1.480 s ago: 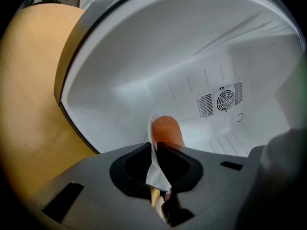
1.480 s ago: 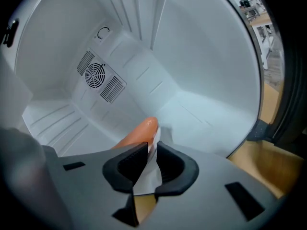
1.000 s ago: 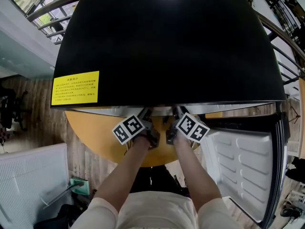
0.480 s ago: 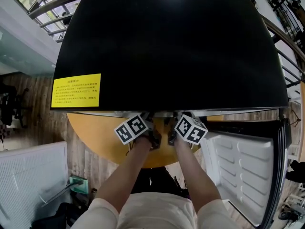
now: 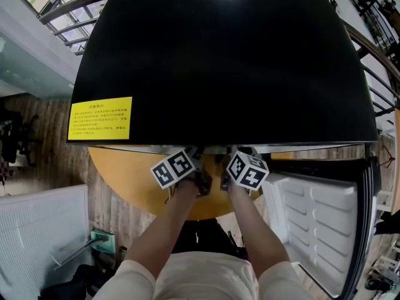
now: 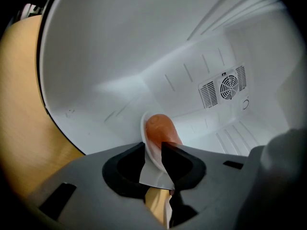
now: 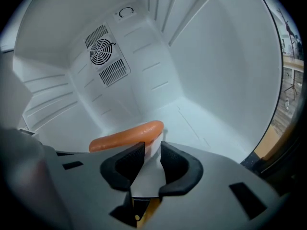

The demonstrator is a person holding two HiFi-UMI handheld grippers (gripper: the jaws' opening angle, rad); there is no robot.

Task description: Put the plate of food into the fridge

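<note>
Inside the white fridge (image 6: 120, 56), a white plate (image 6: 152, 169) carries an orange sausage (image 6: 160, 131). In the left gripper view my left gripper (image 6: 153, 150) has the plate's rim between its jaws, which are opening and stand slightly off it. On the other side my right gripper (image 7: 152, 152) is shut on the plate's rim (image 7: 151, 169), with the sausage (image 7: 127, 135) just beyond. In the head view only the two marker cubes, left (image 5: 172, 169) and right (image 5: 247, 170), show under the fridge's black top (image 5: 225, 61). The jaws and plate are hidden there.
The fridge door (image 5: 319, 224) hangs open at the right. A round wooden table (image 5: 125, 180) sits below the fridge's front edge. A fan vent (image 7: 100, 51) is set in the fridge's back wall. A yellow label (image 5: 100, 118) is stuck on the black top.
Both arms stay reaching under the fridge's top. The right marker cube has turned and shifted slightly left. Nothing else has visibly moved.
</note>
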